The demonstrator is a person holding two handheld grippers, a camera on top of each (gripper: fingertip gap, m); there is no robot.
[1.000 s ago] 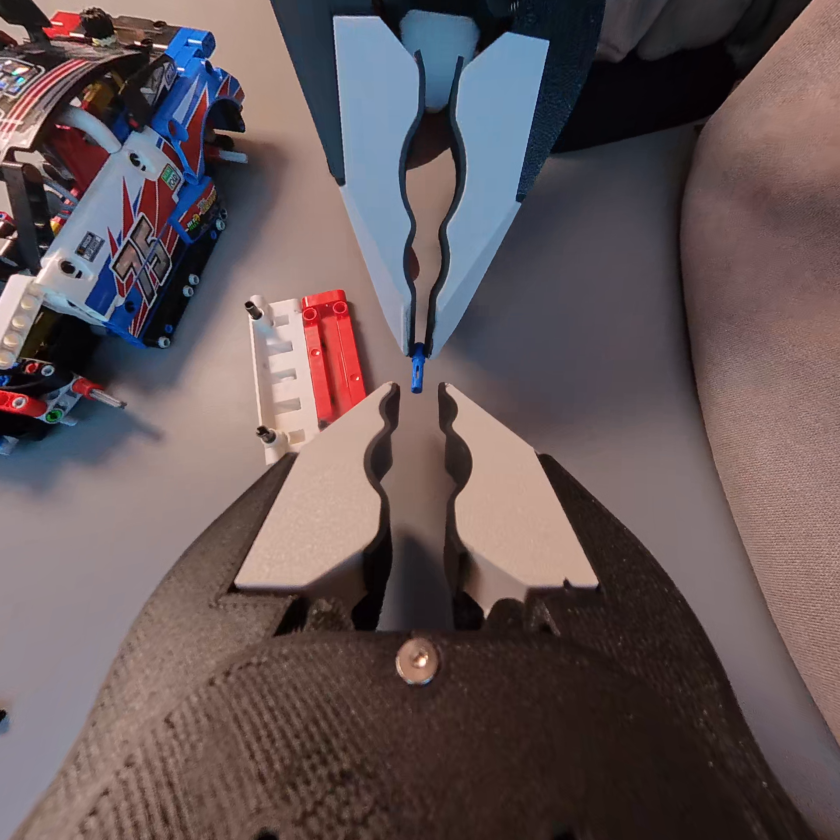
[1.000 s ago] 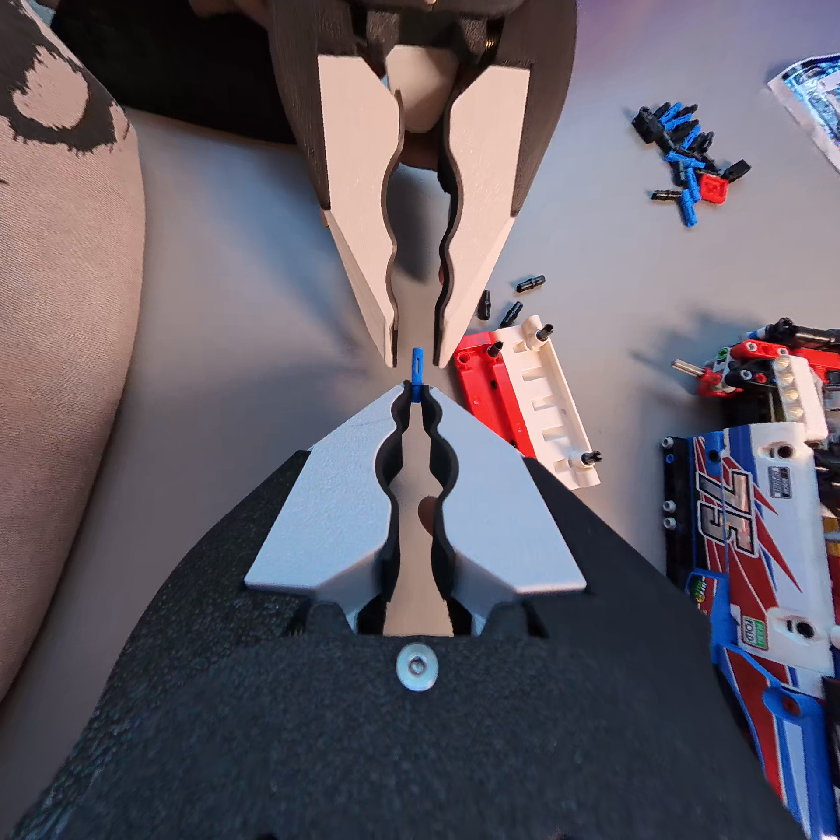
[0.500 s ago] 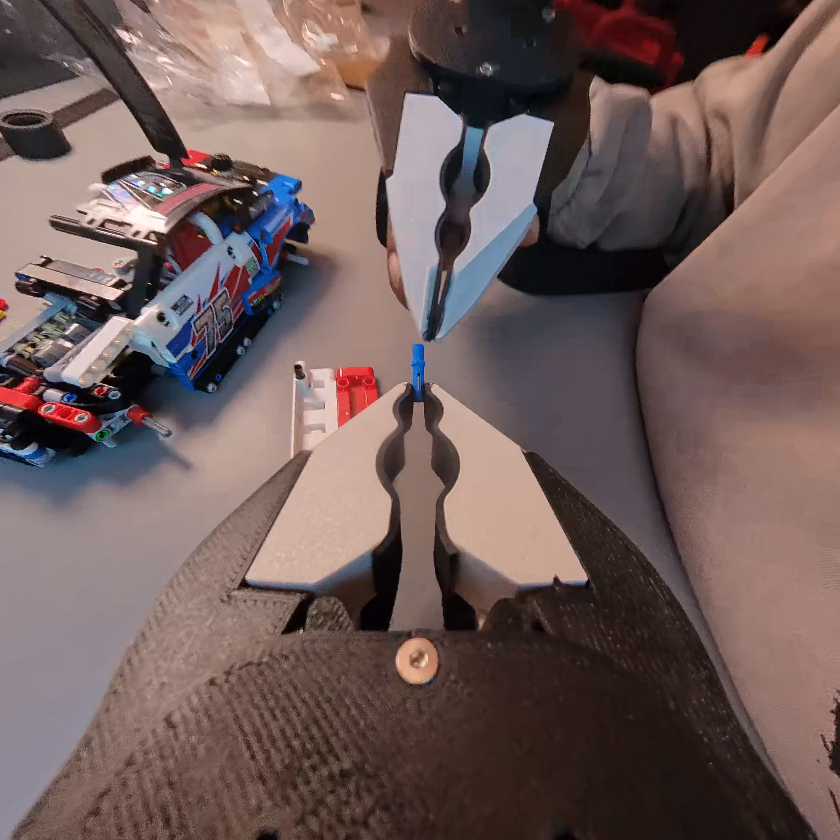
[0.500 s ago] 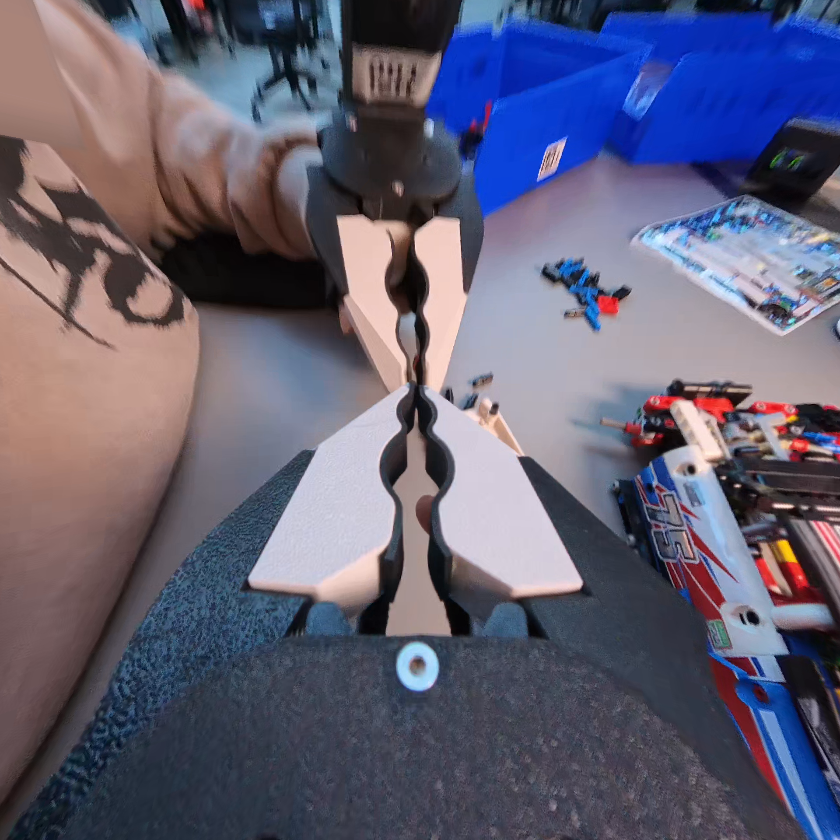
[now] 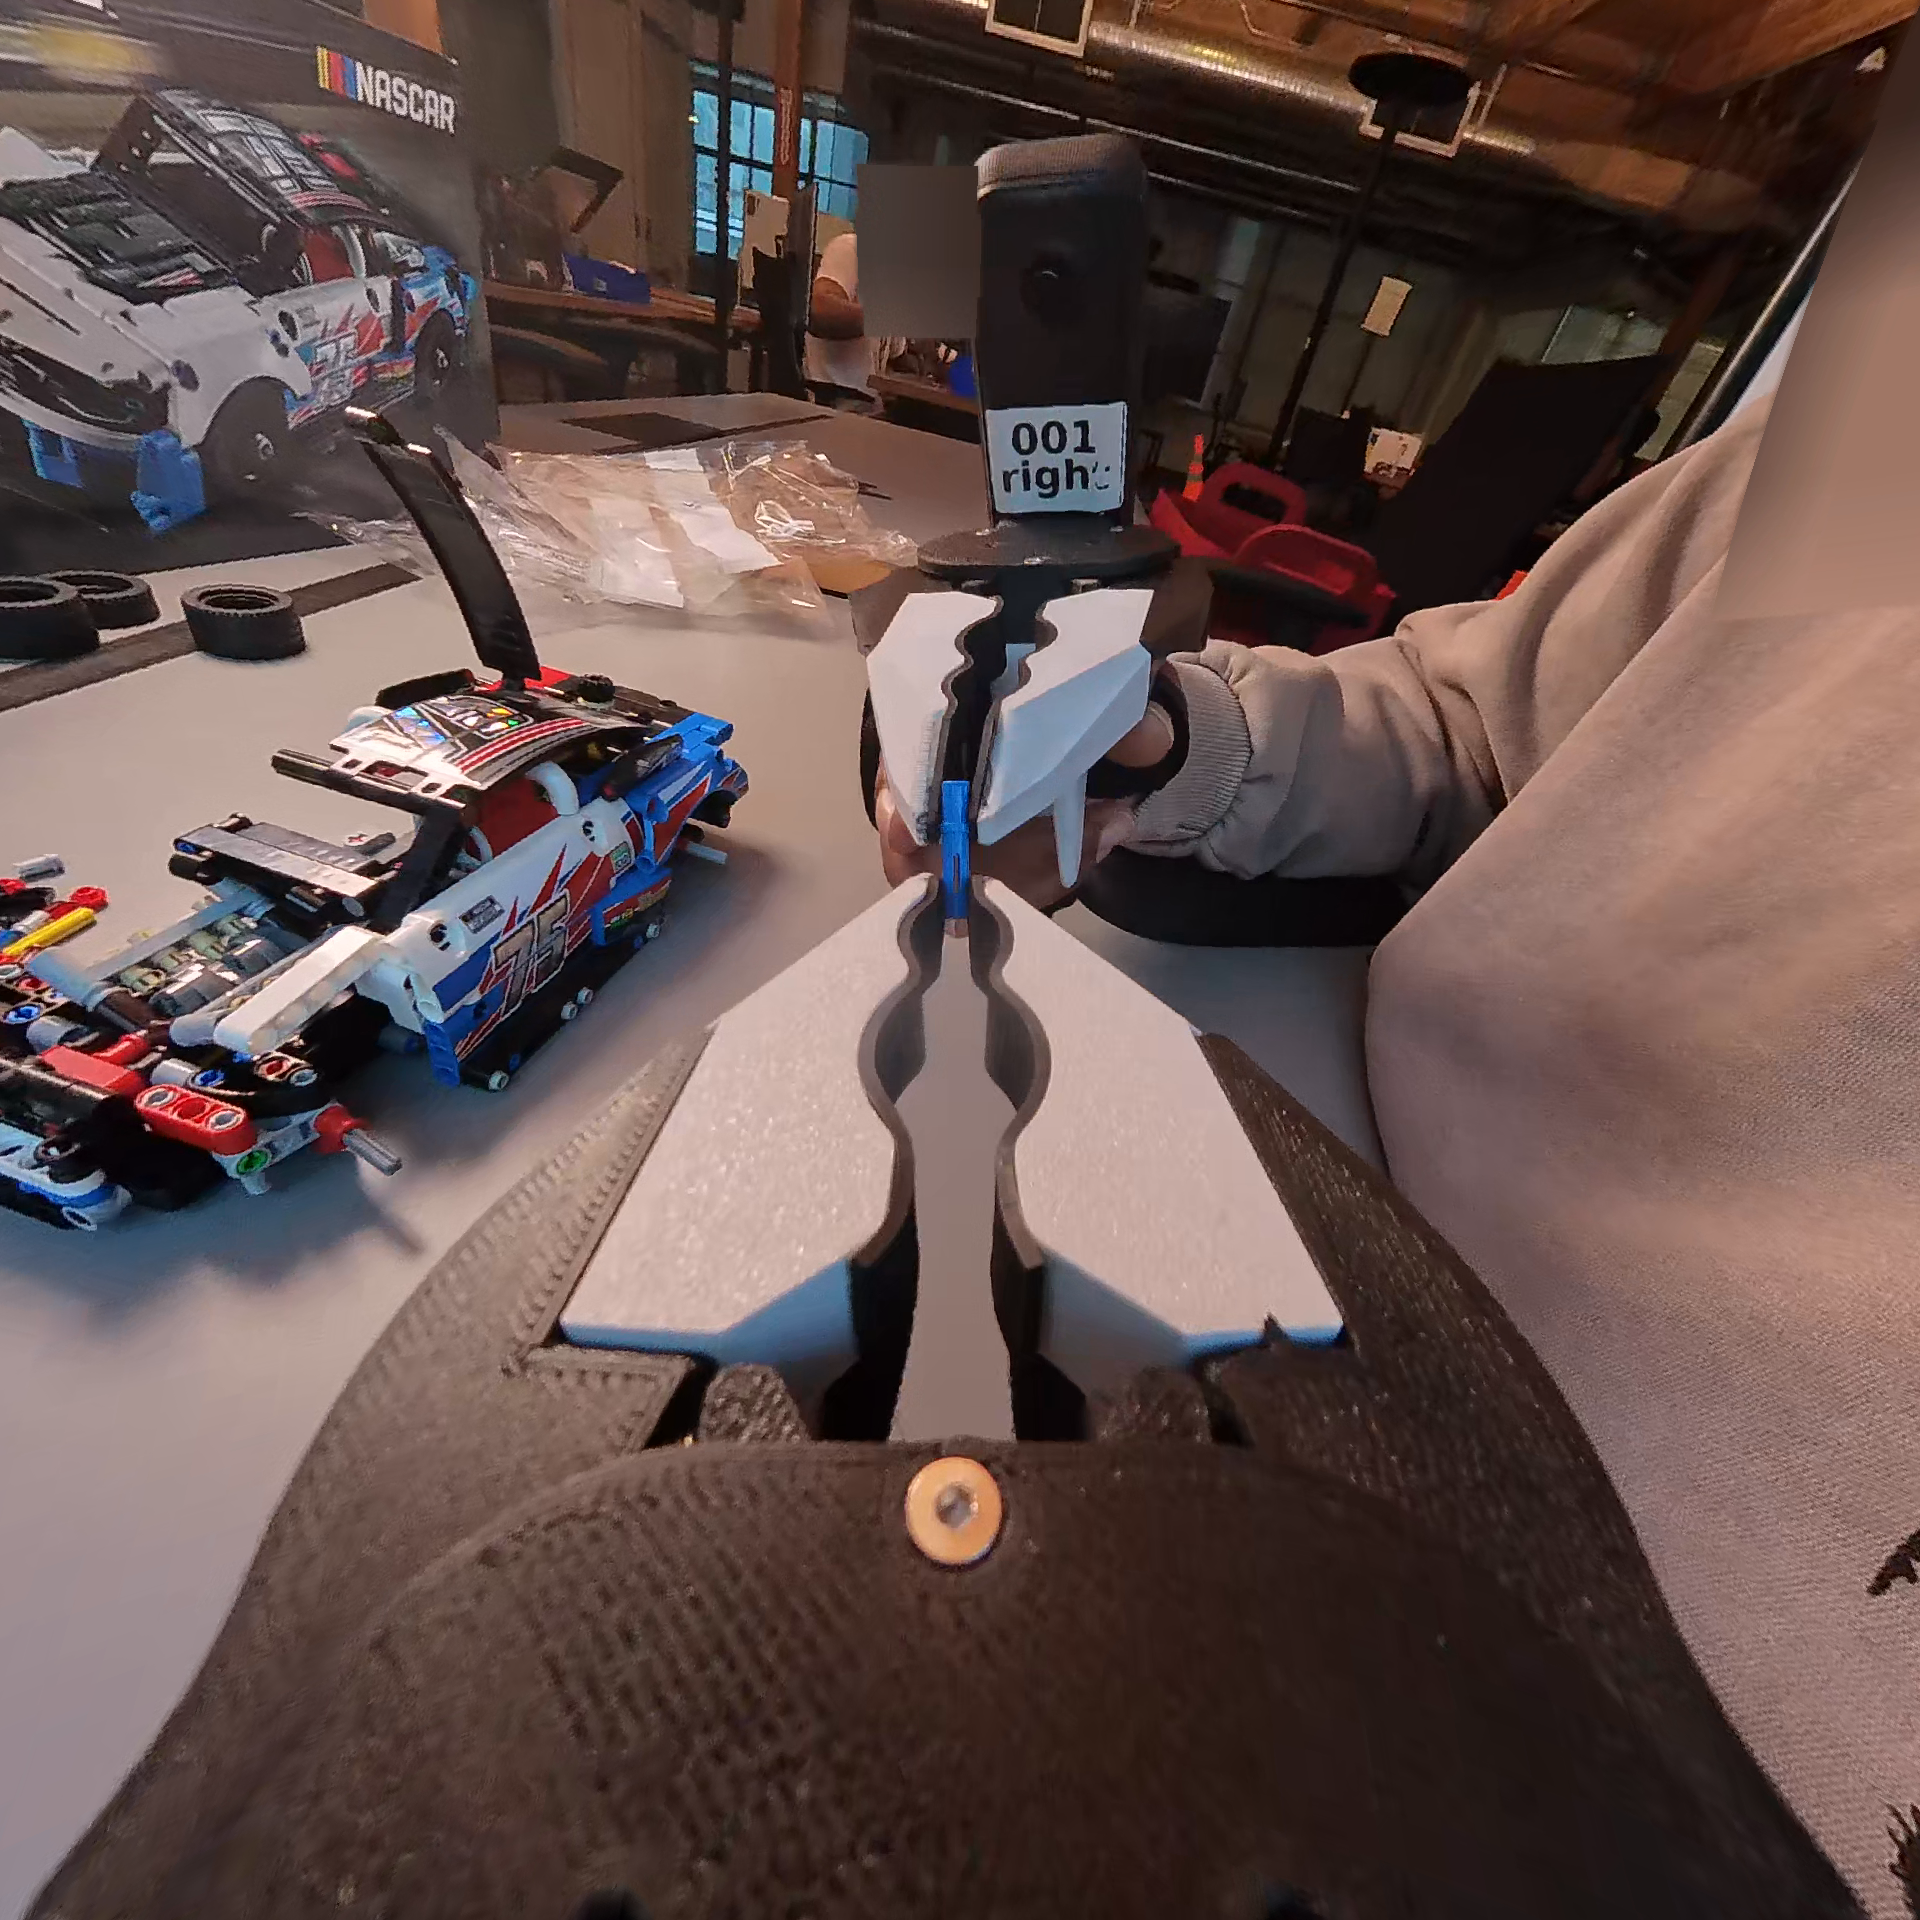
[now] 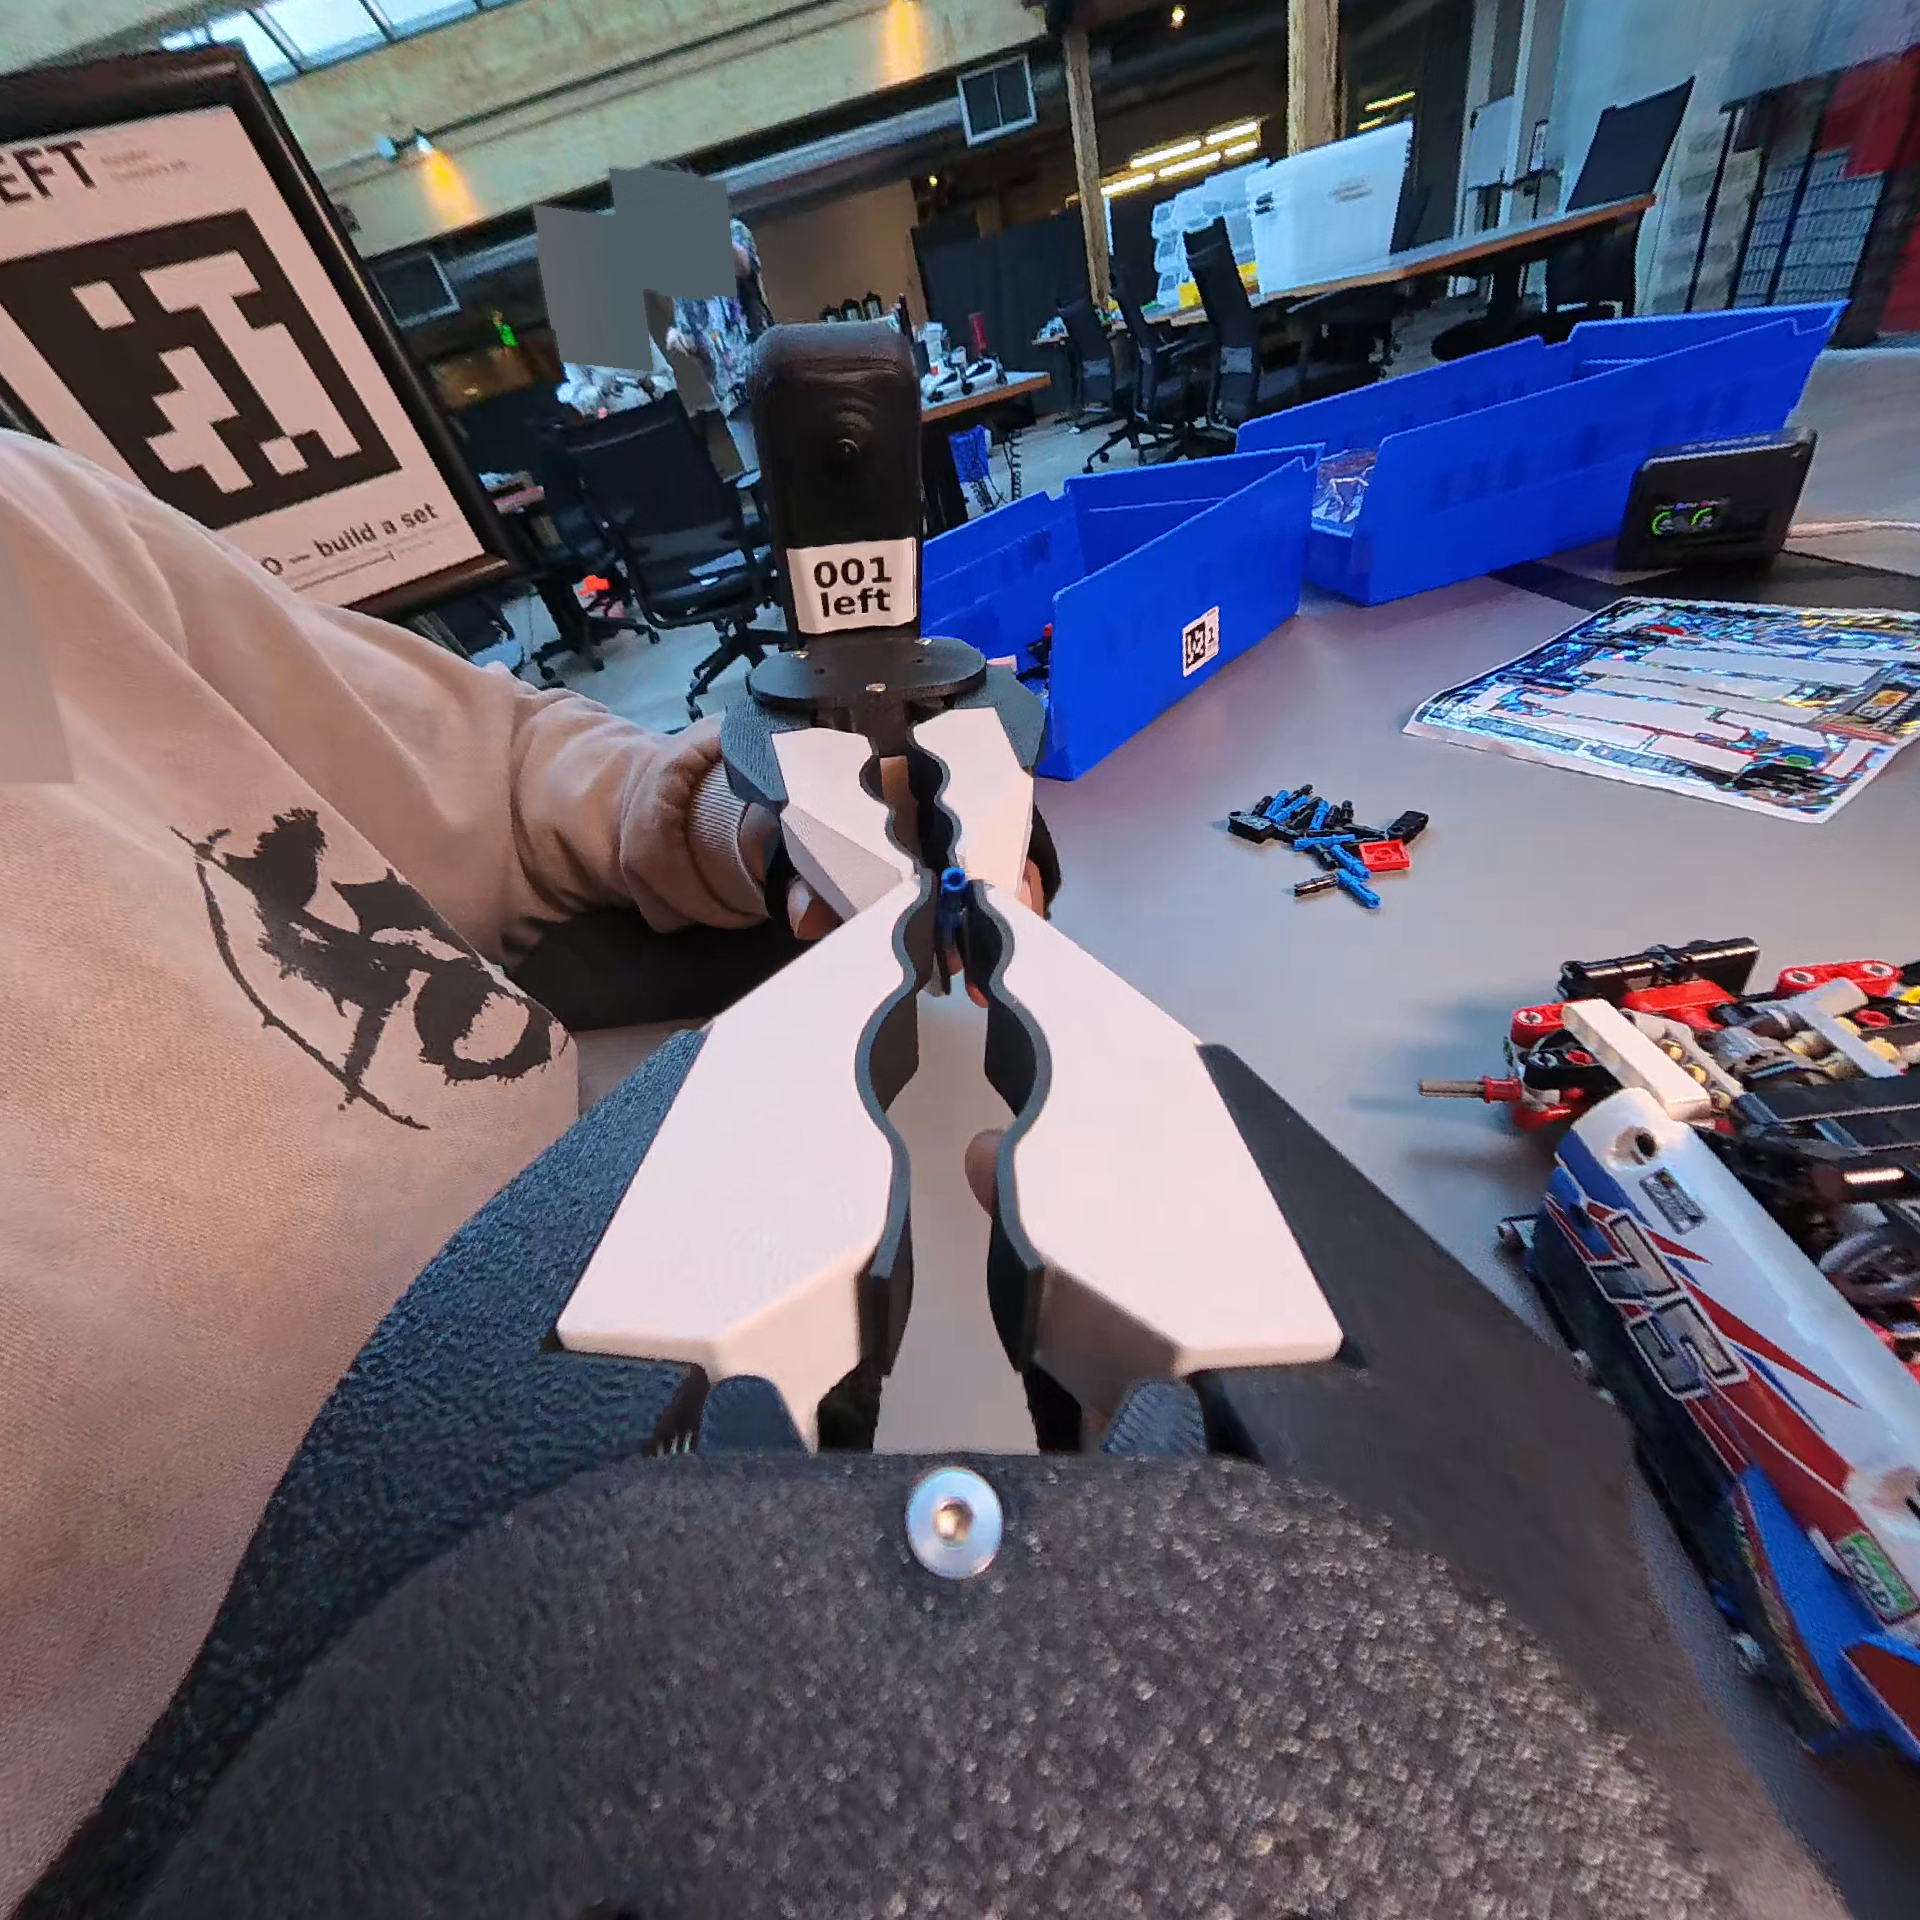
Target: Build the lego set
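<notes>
A small blue pin (image 5: pixel 954 847) is held upright in the air between the two grippers, which meet tip to tip. My left gripper (image 5: pixel 953 896) is shut on its lower end. My right gripper (image 6: pixel 952 902) is closed on the pin (image 6: pixel 951 914) from the opposite side; it also shows in the left wrist view (image 5: pixel 954 816). The left gripper shows in the right wrist view (image 6: pixel 935 871). The part-built race car (image 5: pixel 499 894) in white, blue and red stands on the grey table; it also shows in the right wrist view (image 6: pixel 1714 1299).
A pile of blue and black pins (image 6: pixel 1325 842), a printed sheet (image 6: pixel 1683 707) and blue bins (image 6: pixel 1174 603) lie beyond the right gripper. Black tyres (image 5: pixel 244 620), plastic bags (image 5: pixel 665 520) and the set's box (image 5: pixel 208 260) stand behind the car. The person's sleeve (image 5: pixel 1351 748) is close by. The tips of both grippers are at nearly the same place.
The pin went from the right gripper to the left one. Both grippers rose from the table and tilted level. The right gripper has come back and closed on the pin.
</notes>
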